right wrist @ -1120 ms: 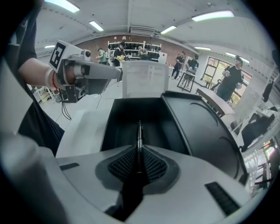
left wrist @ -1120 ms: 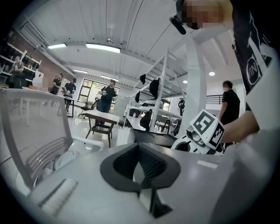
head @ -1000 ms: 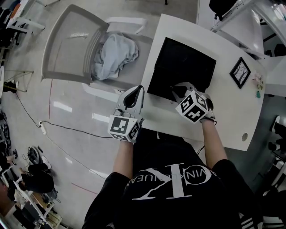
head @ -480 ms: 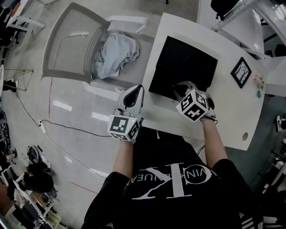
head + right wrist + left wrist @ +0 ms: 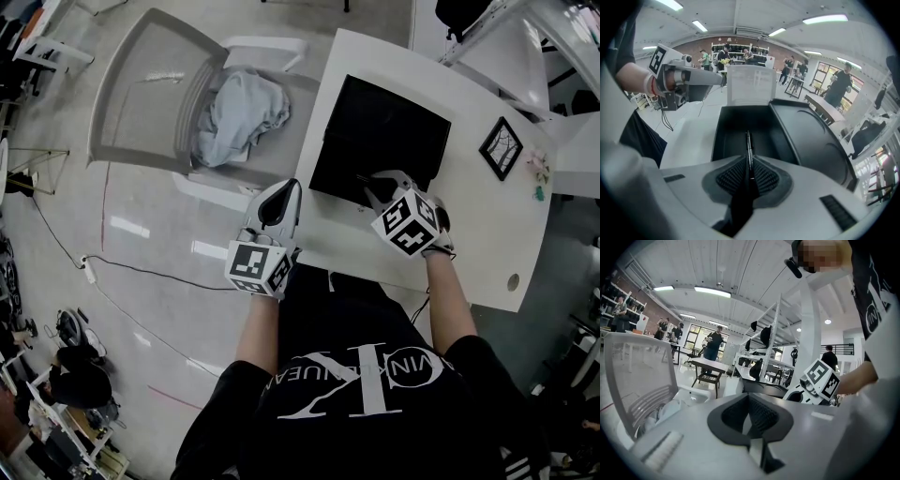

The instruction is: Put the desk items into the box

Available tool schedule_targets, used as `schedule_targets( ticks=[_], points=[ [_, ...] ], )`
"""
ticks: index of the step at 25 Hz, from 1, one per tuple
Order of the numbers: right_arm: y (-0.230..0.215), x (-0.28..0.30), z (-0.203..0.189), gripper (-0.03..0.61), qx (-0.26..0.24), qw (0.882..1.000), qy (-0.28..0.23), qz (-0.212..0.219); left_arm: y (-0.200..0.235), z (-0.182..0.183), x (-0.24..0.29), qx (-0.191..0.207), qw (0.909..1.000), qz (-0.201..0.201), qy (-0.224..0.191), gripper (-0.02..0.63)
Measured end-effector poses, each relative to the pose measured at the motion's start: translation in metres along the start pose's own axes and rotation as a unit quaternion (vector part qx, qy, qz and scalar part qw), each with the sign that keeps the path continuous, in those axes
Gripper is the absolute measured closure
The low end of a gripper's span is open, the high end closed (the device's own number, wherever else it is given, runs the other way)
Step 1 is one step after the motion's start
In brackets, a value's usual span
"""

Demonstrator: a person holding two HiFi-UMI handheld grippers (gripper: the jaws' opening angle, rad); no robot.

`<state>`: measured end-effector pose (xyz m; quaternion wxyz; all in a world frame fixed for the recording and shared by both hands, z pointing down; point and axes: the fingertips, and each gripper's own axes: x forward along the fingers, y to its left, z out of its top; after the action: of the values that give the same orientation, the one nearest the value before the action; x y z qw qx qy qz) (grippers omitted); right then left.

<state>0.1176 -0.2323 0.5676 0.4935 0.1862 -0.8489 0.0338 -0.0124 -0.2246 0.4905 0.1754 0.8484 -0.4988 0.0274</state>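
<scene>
R hand-held gripper is clamped on a thin black pen. Pen points fwd over the inside of the open black box, near box's front edge. Box sits on white desk. L hand-held gripper is held off desk's left edge, above floor, jaws together w/ nothing btwn. Small framed pic lies on desk, right of box, apart. Chair w/ grey cloth stands left of desk.

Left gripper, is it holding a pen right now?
No, the left gripper has its jaws together with nothing between them; the thin black pen is clamped in the right gripper.
</scene>
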Motion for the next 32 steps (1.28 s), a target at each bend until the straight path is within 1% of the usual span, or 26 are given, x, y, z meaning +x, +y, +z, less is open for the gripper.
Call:
schedule_targets(
  ticks=[7,13,17,25,32],
  points=[
    [-0.003,-0.021,0.004,0.540,0.024,0.999,-0.037,-0.020,-0.011,0.005,-0.002,0.008,0.9999,-0.006,-0.005,0.603],
    [-0.009,-0.043,0.005,0.552,0.060,0.994,-0.079,-0.041,-0.023,0.010,-0.003,0.016,0.9997,-0.013,-0.010,0.603],
    [-0.011,-0.060,0.004,0.557,0.097,0.988,-0.108,-0.055,-0.030,0.013,-0.002,0.022,0.9996,-0.015,-0.011,0.603],
    [-0.020,-0.093,-0.004,0.563,0.140,0.973,-0.161,-0.084,-0.047,0.021,-0.002,0.035,0.9991,-0.019,-0.017,0.603],
    [-0.022,-0.117,-0.010,0.563,0.168,0.961,-0.197,-0.096,-0.058,0.029,-0.006,0.046,0.9985,-0.017,-0.026,0.603]
  ],
)
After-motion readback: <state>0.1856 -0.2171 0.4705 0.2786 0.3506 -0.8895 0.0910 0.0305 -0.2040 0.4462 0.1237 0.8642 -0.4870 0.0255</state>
